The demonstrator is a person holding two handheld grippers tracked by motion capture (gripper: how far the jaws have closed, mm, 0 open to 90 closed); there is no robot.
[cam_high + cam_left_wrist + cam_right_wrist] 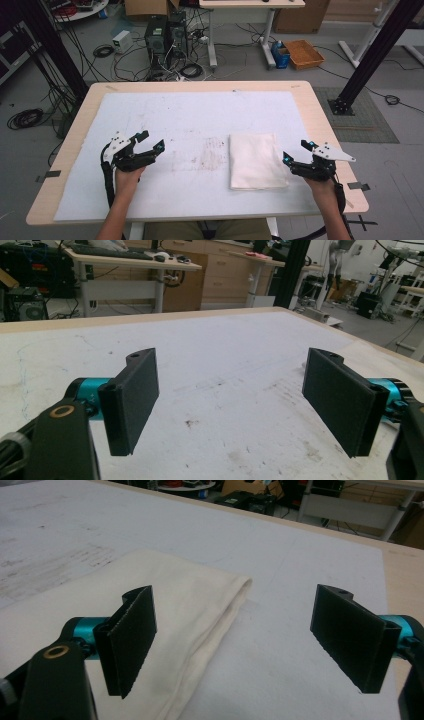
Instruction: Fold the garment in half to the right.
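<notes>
Just left of the right tool [297, 152] — folded cloth [255, 160], both tools' jaws apart, empty

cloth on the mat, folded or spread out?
Folded. The white cloth lies as a compact rectangle on the white mat, and the right gripper view shows stacked layers along its rounded fold edge.

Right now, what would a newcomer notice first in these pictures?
Probably the folded cloth, cream on the white mat, lying flat right of centre. Next, the two black grippers at the near edge: the right gripper open beside the cloth's right edge, the left gripper open over bare, stained mat.
</notes>
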